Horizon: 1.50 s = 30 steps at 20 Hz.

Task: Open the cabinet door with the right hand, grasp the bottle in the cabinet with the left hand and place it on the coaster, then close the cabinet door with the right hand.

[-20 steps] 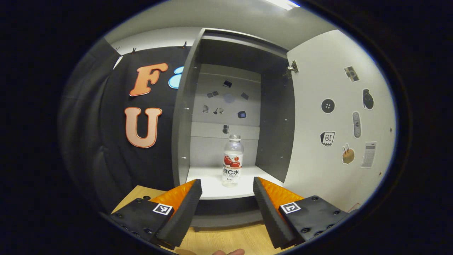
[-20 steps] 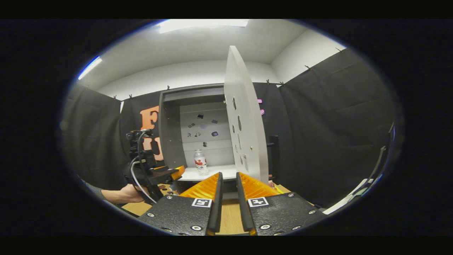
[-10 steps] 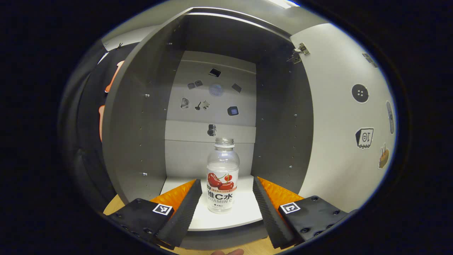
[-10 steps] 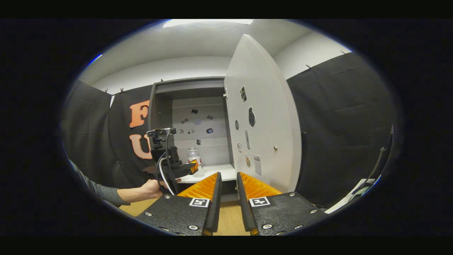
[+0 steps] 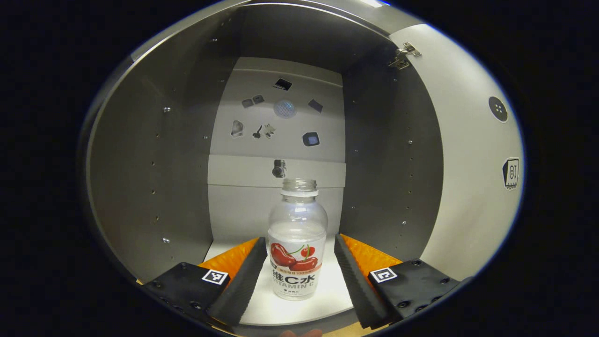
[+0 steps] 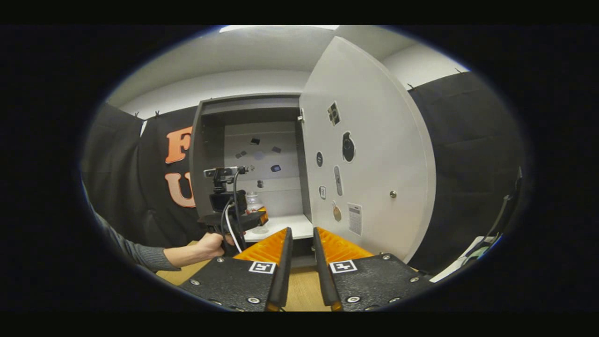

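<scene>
- One cabinet (image 5: 140,187), its one door (image 6: 374,154) swung wide at frame right.
- I see one bottle (image 5: 296,243) at lower centre on the cabinet floor, upright, long axis vertical, mouth upward.
- My left gripper (image 5: 296,276) is spread, fingers flanking the bottle without contact.
- My right gripper (image 6: 302,262) is nearly closed, holding nothing.

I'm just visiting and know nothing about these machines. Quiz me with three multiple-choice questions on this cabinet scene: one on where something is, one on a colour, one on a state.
1. Where does the bottle stand?
A. on the cabinet floor, between the left gripper jaws
B. on the coaster
C. on top of the cabinet

2. What colour is the fruit on the bottle's label?
A. blue
B. red
C. yellow

3. How is the cabinet door?
A. shut
B. swung open
C. taken off

Answers: 1 A, the jaws flank it with gaps either side; 2 B, red cherries show; 3 B, it hangs open on its hinge.
</scene>
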Available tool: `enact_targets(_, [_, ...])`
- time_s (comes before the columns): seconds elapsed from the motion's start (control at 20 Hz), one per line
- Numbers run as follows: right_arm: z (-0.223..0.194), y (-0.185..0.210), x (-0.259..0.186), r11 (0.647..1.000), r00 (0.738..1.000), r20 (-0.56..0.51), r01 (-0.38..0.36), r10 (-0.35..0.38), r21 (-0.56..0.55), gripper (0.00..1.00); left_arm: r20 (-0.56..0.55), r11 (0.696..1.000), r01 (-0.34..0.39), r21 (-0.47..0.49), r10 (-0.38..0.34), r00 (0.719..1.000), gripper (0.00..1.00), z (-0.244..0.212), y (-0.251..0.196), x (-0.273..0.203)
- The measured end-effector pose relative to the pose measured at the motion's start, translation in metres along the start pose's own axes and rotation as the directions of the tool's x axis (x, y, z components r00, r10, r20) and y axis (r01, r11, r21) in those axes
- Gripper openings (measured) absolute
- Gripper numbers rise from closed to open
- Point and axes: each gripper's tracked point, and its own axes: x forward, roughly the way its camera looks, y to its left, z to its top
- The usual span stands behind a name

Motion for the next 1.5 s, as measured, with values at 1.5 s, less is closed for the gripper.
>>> enact_targets(1.5, [-0.035,-0.021,-0.097,0.984,0.986,-0.074,-0.141,0.149,0.110,0.29,0.061,0.994,-0.107,0.006,0.106,0.992,0.84,0.018,0.047,-0.206])
